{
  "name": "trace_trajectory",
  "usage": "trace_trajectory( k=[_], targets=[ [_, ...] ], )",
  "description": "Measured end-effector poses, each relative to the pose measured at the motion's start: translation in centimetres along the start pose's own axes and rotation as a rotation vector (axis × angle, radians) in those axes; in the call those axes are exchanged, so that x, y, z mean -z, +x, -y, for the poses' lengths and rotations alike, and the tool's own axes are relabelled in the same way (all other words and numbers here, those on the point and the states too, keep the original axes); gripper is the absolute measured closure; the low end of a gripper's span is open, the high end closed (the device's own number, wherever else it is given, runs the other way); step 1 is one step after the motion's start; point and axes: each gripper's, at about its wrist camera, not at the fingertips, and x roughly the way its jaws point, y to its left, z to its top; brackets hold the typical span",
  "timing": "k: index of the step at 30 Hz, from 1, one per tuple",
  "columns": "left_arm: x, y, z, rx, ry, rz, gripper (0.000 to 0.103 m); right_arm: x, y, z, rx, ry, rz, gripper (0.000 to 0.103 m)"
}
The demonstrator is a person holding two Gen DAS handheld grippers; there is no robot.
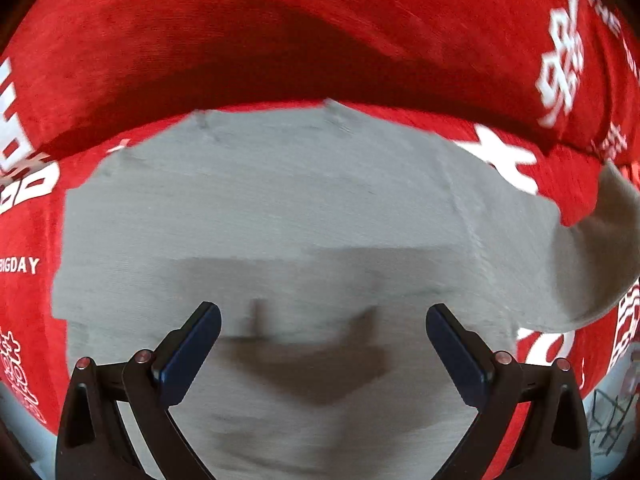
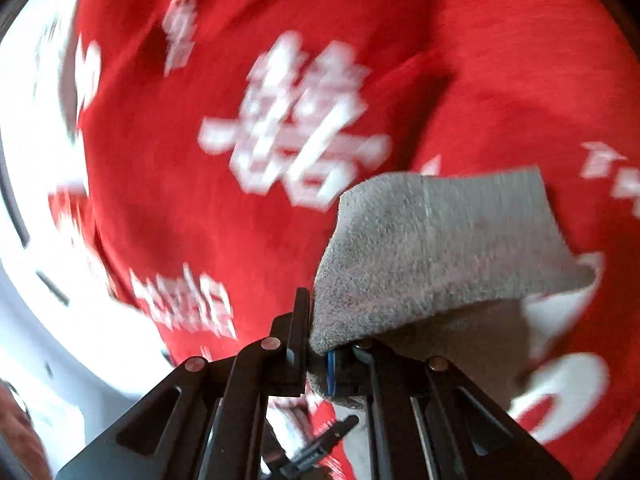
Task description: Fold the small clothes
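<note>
A small grey knit garment point(image 1: 280, 208) lies spread on a red cloth with white lettering point(image 1: 280, 32). My left gripper point(image 1: 323, 330) is open just above the garment's near part, its blue-padded fingers point(image 1: 196, 344) wide apart with nothing between them. One grey corner at the right point(image 1: 592, 264) is lifted off the cloth. In the right wrist view my right gripper point(image 2: 316, 336) is shut on that grey garment point(image 2: 432, 248), whose fabric drapes over the right finger and hides it.
The red cloth point(image 2: 200, 208) has raised folds at the far side and covers most of the surface. A white surface point(image 2: 48, 320) shows at the left of the right wrist view. A wire frame point(image 1: 608, 420) sits at the lower right.
</note>
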Motion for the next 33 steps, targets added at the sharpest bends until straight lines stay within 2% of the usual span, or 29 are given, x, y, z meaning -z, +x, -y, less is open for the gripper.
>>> trace_trajectory(
  k=[4, 7, 10, 12, 15, 16, 17, 18, 20, 22, 23, 24, 25, 26, 29, 31, 33],
  targets=[
    [-0.5, -0.9, -5.5, -0.026, -0.061, 0.041, 0.0, 4.1, 9.1, -4.7, 0.052, -0.194, -0.181, 0.095],
    [0.0, -1.4, -9.8, -0.062, -0.114, 0.062, 0.0, 8.8, 16.5, -6.0, 0.091, -0.282, -0.32, 0.095],
    [0.3, -1.5, -13.8, -0.093, -0.181, 0.07, 0.0, 13.7, 23.1, -5.4, 0.188, -0.358, -0.437, 0.095],
    [0.6, -1.1, -15.7, -0.103, -0.22, 0.065, 0.0, 16.2, 26.9, -3.8, 0.292, -0.372, -0.495, 0.095],
    [0.9, -0.1, -17.6, -0.1, -0.254, 0.052, 0.0, 17.8, 28.8, -1.5, 0.421, -0.343, -0.531, 0.091],
    [1.0, 0.3, -17.5, -0.096, -0.258, 0.048, 0.0, 18.0, 28.6, -1.0, 0.438, -0.323, -0.528, 0.091],
    [1.2, 0.4, -18.0, -0.088, -0.261, 0.044, 0.0, 18.0, 28.0, -0.6, 0.439, -0.298, -0.52, 0.081],
    [1.3, 0.6, -18.2, -0.076, -0.265, 0.043, 0.0, 17.8, 27.2, -0.4, 0.436, -0.266, -0.496, 0.064],
    [1.7, 0.8, -18.6, -0.056, -0.274, 0.043, 0.0, 17.0, 25.8, -0.5, 0.422, -0.225, -0.431, 0.053],
    [1.7, 0.7, -19.3, -0.023, -0.29, 0.043, 0.0, 15.8, 24.7, -0.2, 0.43, -0.179, -0.358, 0.053],
    [1.6, 0.7, -19.6, 0.001, -0.301, 0.044, 0.0, 15.2, 24.7, -0.1, 0.431, -0.153, -0.326, 0.057],
    [1.5, 0.7, -20.0, 0.035, -0.315, 0.044, 0.0, 14.8, 24.9, -0.4, 0.436, -0.145, -0.304, 0.079],
    [1.3, 0.6, -20.4, 0.067, -0.329, 0.044, 0.0, 14.6, 25.4, -0.9, 0.448, -0.159, -0.29, 0.093],
    [1.2, 0.5, -20.8, 0.1, -0.345, 0.047, 0.0, 14.8, 26.3, -1.7, 0.456, -0.2, -0.295, 0.095],
    [0.7, -0.1, -22.0, 0.187, -0.387, 0.065, 0.0, 17.2, 29.5, -4.9, 0.442, -0.411, -0.399, 0.095],
    [0.4, -0.4, -22.8, 0.239, -0.408, 0.082, 0.0, 20.8, 31.8, -6.7, 0.424, -0.559, -0.519, 0.095],
    [0.0, -0.5, -23.3, 0.275, -0.418, 0.088, 0.0, 24.5, 33.7, -7.0, 0.443, -0.677, -0.639, 0.094]
  ],
)
